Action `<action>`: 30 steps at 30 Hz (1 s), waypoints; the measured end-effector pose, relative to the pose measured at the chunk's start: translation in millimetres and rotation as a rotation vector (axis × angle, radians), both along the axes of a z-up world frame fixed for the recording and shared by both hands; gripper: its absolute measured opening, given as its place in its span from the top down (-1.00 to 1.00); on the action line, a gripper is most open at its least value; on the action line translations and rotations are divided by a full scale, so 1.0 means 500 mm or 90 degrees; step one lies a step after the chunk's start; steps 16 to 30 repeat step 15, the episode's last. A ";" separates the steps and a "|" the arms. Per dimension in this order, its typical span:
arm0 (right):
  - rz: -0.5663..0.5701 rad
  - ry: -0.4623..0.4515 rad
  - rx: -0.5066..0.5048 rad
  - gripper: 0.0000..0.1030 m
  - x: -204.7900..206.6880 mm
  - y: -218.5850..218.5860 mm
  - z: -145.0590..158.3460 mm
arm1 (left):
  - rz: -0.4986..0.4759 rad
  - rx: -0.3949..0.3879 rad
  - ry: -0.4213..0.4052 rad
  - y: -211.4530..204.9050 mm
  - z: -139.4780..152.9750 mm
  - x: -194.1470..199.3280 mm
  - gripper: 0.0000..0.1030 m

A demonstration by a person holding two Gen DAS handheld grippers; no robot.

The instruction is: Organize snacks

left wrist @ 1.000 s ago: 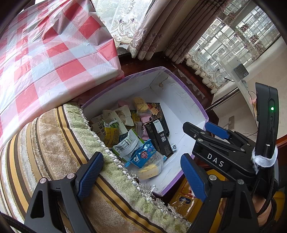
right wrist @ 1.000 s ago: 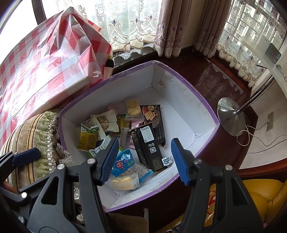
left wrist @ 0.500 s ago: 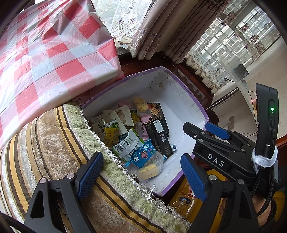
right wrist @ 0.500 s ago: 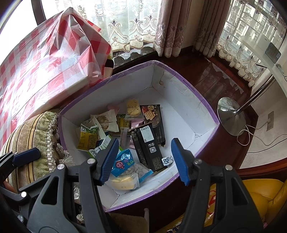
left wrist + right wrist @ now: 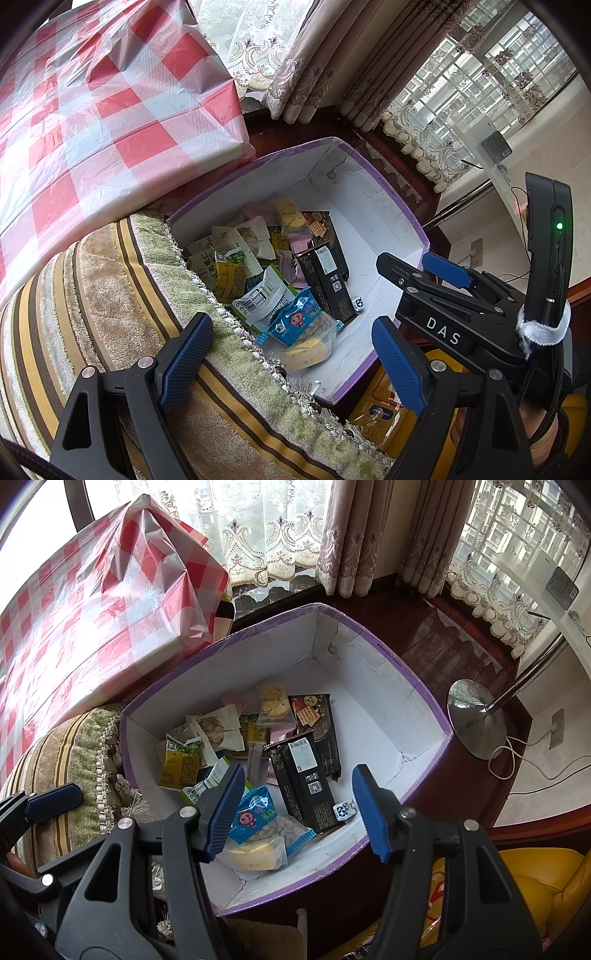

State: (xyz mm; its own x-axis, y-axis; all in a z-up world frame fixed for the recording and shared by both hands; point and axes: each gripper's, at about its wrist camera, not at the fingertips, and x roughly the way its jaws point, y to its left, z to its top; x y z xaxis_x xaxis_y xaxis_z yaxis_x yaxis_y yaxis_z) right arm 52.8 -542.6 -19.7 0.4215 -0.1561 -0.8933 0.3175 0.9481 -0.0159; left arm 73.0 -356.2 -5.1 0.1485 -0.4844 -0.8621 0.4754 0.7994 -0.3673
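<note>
A white box with a purple rim sits on the dark wood floor and holds several snack packets. A blue cartoon packet, a yellow cracker pack, long black boxes and yellow-green packets lie inside. My left gripper is open and empty, above the cushion beside the box. My right gripper is open and empty, above the box's near side; it also shows in the left wrist view.
A striped fringed cushion lies left of the box. A red-and-white checked plastic cover drapes furniture behind it. A chrome lamp base and a white cable lie right of the box. Yellow bags sit near me. Curtains hang behind.
</note>
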 end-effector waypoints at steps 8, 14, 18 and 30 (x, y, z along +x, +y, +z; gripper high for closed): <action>-0.003 0.000 0.001 -0.24 -0.001 0.001 -0.001 | 0.000 0.000 0.000 0.000 0.000 0.000 -0.72; -0.003 -0.001 0.001 -0.24 -0.001 0.002 -0.001 | -0.004 -0.005 -0.014 0.000 0.006 -0.006 -0.72; -0.002 -0.002 0.001 -0.24 0.000 0.003 0.001 | -0.006 -0.006 -0.015 0.000 0.008 -0.006 -0.73; -0.002 -0.002 0.001 -0.24 0.000 0.003 0.001 | -0.006 -0.006 -0.015 0.000 0.008 -0.006 -0.73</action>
